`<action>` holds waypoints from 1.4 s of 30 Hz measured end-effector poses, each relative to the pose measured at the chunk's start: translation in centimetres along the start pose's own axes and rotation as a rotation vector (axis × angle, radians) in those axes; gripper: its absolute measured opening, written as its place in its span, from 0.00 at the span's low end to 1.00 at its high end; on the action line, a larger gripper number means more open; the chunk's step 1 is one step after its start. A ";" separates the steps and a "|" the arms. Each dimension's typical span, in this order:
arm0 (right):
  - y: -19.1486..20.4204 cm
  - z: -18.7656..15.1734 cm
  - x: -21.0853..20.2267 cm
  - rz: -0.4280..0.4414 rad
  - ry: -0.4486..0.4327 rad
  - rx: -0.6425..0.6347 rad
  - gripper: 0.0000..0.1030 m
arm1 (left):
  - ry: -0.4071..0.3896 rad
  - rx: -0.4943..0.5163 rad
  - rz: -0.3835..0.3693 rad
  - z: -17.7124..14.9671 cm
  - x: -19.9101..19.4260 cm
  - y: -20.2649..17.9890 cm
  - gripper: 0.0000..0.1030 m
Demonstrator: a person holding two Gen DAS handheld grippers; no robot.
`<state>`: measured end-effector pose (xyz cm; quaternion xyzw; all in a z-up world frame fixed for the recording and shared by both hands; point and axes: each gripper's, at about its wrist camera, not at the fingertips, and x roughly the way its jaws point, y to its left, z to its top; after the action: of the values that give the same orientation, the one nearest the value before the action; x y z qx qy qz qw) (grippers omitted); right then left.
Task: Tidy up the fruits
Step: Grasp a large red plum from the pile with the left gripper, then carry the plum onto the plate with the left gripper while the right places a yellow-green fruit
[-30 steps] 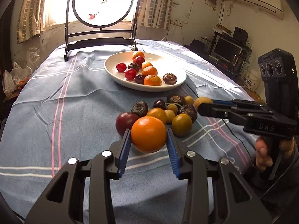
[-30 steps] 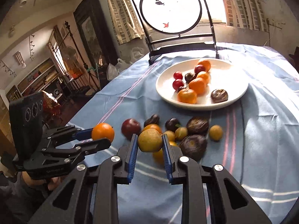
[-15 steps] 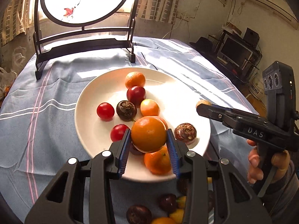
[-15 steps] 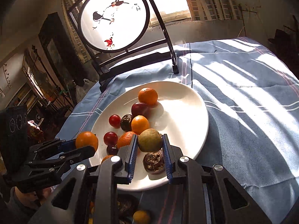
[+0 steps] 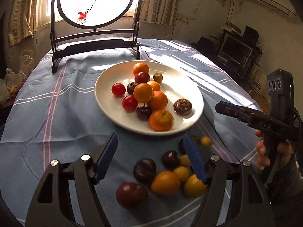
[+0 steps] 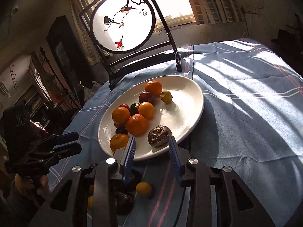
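A white plate on the blue cloth holds oranges, cherry tomatoes, dark fruits, the orange on top of the pile and a small yellow-green fruit. My left gripper is open and empty, just in front of the plate. Loose fruits lie on the cloth below it. My right gripper is open and empty at the plate's near rim, by a brown fruit. The yellow-green fruit lies toward the plate's far side.
A black stand with a round painted screen stands behind the plate at the table's far edge. The right hand and its gripper show at the right of the left wrist view. Shelves and a monitor stand beyond the table.
Both grippers opened and pulled back from the plate. The orange left the left gripper and the yellow-green fruit left the right gripper; both now rest on the plate.
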<state>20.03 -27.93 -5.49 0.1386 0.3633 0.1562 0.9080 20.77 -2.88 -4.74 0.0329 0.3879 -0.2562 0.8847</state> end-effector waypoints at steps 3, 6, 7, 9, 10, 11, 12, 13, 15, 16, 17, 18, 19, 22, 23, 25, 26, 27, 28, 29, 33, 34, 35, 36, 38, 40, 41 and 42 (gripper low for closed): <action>1.1 -2.3 -1.9 0.002 -0.004 -0.030 0.37 | 0.041 0.064 0.045 -3.7 -1.2 -0.5 0.68; 2.0 -4.2 -3.1 -0.005 0.001 -0.043 0.37 | 0.064 0.100 0.088 -5.9 -1.3 -0.7 0.68; 2.2 -4.6 -3.1 -0.001 0.007 -0.052 0.37 | 0.066 0.096 0.095 -6.3 -1.2 -0.5 0.68; 2.6 -5.3 -3.2 -0.015 0.007 -0.071 0.37 | 0.065 0.071 0.096 -6.4 -0.7 0.2 0.68; 2.7 -5.5 -3.1 -0.022 0.012 -0.074 0.37 | 0.063 0.060 0.099 -6.3 -0.4 0.6 0.68; 2.7 -5.5 -3.1 -0.026 0.012 -0.075 0.37 | 0.064 0.047 0.103 -6.2 -0.1 0.9 0.67; 2.7 -5.5 -3.2 -0.029 0.004 -0.080 0.37 | 0.068 0.034 0.097 -6.0 0.3 1.2 0.67; 2.7 -5.5 -3.2 -0.031 -0.001 -0.086 0.37 | 0.088 0.015 0.075 -5.9 0.8 1.6 0.67; 2.3 -5.6 -2.8 -0.037 0.019 -0.074 0.37 | 0.104 -0.053 0.022 -5.6 1.2 2.9 0.67; 2.2 -5.5 -2.6 -0.042 0.029 -0.066 0.37 | 0.120 -0.080 0.001 -5.6 1.6 3.4 0.65; 2.2 -5.6 -2.4 -0.047 0.037 -0.064 0.37 | 0.127 -0.105 -0.012 -5.7 1.7 3.9 0.55; 2.2 -5.6 -2.2 -0.055 0.045 -0.066 0.37 | 0.115 -0.119 -0.021 -5.8 1.5 4.1 0.44; 2.2 -5.6 -1.9 -0.067 0.052 -0.067 0.37 | 0.110 -0.121 -0.046 -5.9 1.4 4.1 0.38; 2.3 -5.7 -1.5 -0.084 0.066 -0.075 0.37 | 0.069 -0.089 -0.012 -6.3 0.6 3.1 0.38; 2.3 -5.7 -1.5 -0.084 0.065 -0.074 0.37 | 0.050 -0.068 -0.004 -6.4 0.3 2.6 0.38; 2.3 -5.7 -1.5 -0.085 0.066 -0.071 0.37 | 0.008 -0.037 0.011 -6.6 -0.4 1.8 0.38; 2.3 -5.7 -1.4 -0.089 0.069 -0.070 0.37 | -0.009 -0.026 0.012 -6.6 -0.7 1.6 0.38; 2.4 -5.7 -1.2 -0.097 0.076 -0.072 0.37 | -0.021 -0.022 0.014 -6.6 -0.9 1.6 0.38; 2.5 -5.7 -1.0 -0.108 0.086 -0.079 0.37 | -0.027 -0.025 0.014 -6.6 -1.1 1.6 0.38; 2.7 -5.7 -0.8 -0.118 0.099 -0.089 0.37 | -0.030 -0.031 0.012 -6.6 -1.1 1.7 0.38; 3.7 -4.7 0.3 -0.142 0.130 -0.136 0.37 | -0.031 -0.041 0.002 -6.5 -1.2 1.9 0.38; 4.0 -4.3 0.5 -0.156 0.123 -0.158 0.37 | -0.030 -0.042 0.002 -6.6 -1.2 1.9 0.38; 4.2 -3.9 0.8 -0.174 0.123 -0.177 0.37 | -0.029 -0.043 0.001 -6.6 -1.2 1.9 0.38; 4.2 -3.6 1.3 -0.185 0.135 -0.184 0.37 | -0.030 -0.044 0.001 -6.6 -1.2 1.9 0.38; 3.8 -3.2 2.6 -0.196 0.178 -0.182 0.37 | -0.031 -0.047 -0.002 -6.6 -1.2 2.0 0.38; 3.5 -3.4 3.8 -0.185 0.232 -0.170 0.34 | -0.033 -0.050 -0.003 -6.6 -1.3 2.0 0.38; 3.5 -3.5 4.0 -0.166 0.244 -0.167 0.30 | -0.034 -0.051 -0.005 -6.6 -1.2 2.0 0.38; 3.6 -3.5 4.0 -0.159 0.244 -0.169 0.27 | -0.033 -0.052 -0.005 -6.6 -1.2 2.0 0.38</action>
<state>19.63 -22.66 -9.09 0.0126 0.4661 0.1297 0.8751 16.63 1.08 -8.74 0.0050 0.3800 -0.2487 0.8909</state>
